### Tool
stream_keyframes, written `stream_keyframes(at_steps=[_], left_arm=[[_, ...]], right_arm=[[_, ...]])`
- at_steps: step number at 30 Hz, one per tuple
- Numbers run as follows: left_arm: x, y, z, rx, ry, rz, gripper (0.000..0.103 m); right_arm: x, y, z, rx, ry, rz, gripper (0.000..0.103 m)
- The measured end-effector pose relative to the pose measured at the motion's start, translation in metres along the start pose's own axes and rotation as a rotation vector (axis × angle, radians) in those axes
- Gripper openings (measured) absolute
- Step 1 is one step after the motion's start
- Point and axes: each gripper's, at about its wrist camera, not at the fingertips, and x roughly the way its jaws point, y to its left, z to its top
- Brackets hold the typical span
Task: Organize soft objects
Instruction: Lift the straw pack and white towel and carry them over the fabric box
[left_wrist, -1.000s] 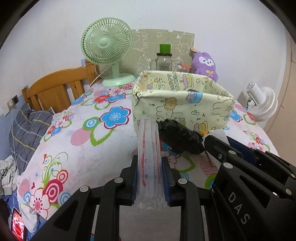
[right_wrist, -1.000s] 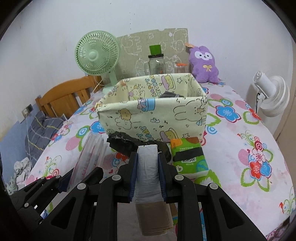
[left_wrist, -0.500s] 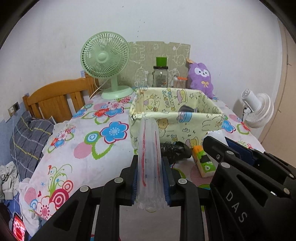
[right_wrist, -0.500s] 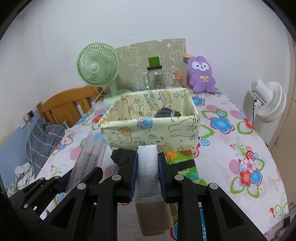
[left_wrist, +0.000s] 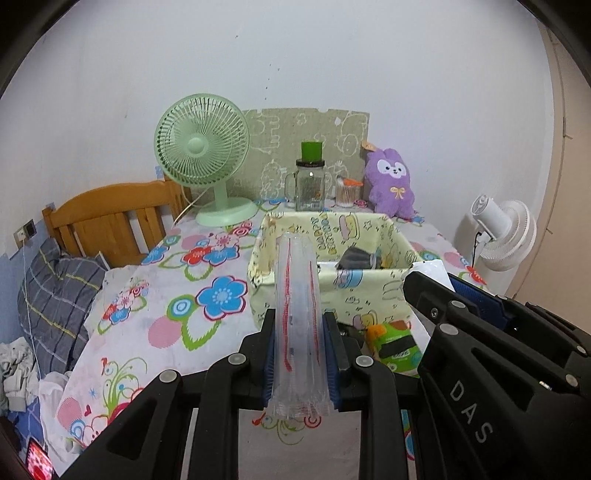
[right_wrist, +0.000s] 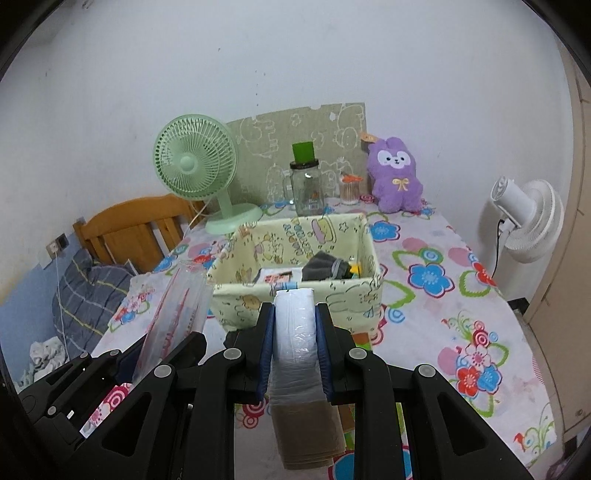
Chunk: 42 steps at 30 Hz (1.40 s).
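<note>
At the far left a wooden headboard (left_wrist: 110, 214) and a grey plaid pillow (left_wrist: 55, 295) edged the bed (left_wrist: 166, 314), whose flowered sheet carried everything. The left gripper (left_wrist: 299, 354) was clenched on a clear plastic sleeve (left_wrist: 298, 314) with red print, holding it upright above the sheet, just short of the yellow fabric basket (left_wrist: 332, 291). A green table fan (left_wrist: 203, 155) stood behind, near a glass jar (left_wrist: 310, 184) with a green lid.

The right gripper (right_wrist: 294, 347) was clamped on a roll of white plastic bags (right_wrist: 295, 332), a brown roll (right_wrist: 306, 435) hanging below it. The basket (right_wrist: 295, 295) lay directly ahead, already holding a dark folded item (right_wrist: 325, 266) and a printed packet (right_wrist: 277, 275). A green tissue pack (left_wrist: 395, 347) still sat on the sheet beside the basket's near wall.

The step in hand looked like carrying both held things over the near rim. It would go best if each gripper cleared the soft wall before lowering, since that wall would likely fold if nudged, and if each let go low inside an unfilled patch, one at a time.

Readable writing: "DAS" on the right gripper's body in the left view, and what seemed "HAPPY BIRTHDAY" inside the basket. The sleeve's red print was too blurred to read. A purple plush rabbit (right_wrist: 395, 177) and a white fan (right_wrist: 528, 221) closed the right.
</note>
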Motion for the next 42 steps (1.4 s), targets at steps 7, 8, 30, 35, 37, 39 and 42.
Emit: stream_keyframes(at_steps=[7, 8, 30, 35, 37, 39, 42], left_arm=[[-0.008, -0.002, 0.011, 0.008, -0.029, -0.006, 0.022], [-0.009, -0.002, 0.013, 0.009, -0.034, -0.005, 0.022], [-0.007, -0.005, 0.037, 0.019, -0.076, -0.007, 0.022], [-0.001, -0.004, 0.041, 0.016, -0.075, -0.009, 0.022], [0.001, -0.004, 0.043, 0.016, -0.074, -0.009, 0.022], [0.007, -0.005, 0.046, 0.016, -0.070, -0.008, 0.022], [0.014, -0.006, 0.050, 0.016, -0.067, -0.007, 0.022]], right_arm=[[-0.009, 0.000, 0.012, -0.002, -0.025, -0.001, 0.025], [-0.010, 0.000, 0.014, -0.003, -0.029, 0.000, 0.025], [-0.009, -0.002, 0.036, -0.002, -0.067, 0.005, 0.025], [-0.002, -0.002, 0.042, -0.006, -0.065, 0.003, 0.025], [0.002, -0.003, 0.044, -0.005, -0.066, 0.001, 0.025], [0.005, -0.004, 0.046, -0.003, -0.064, -0.003, 0.025], [0.010, -0.005, 0.048, -0.001, -0.063, -0.005, 0.025]])
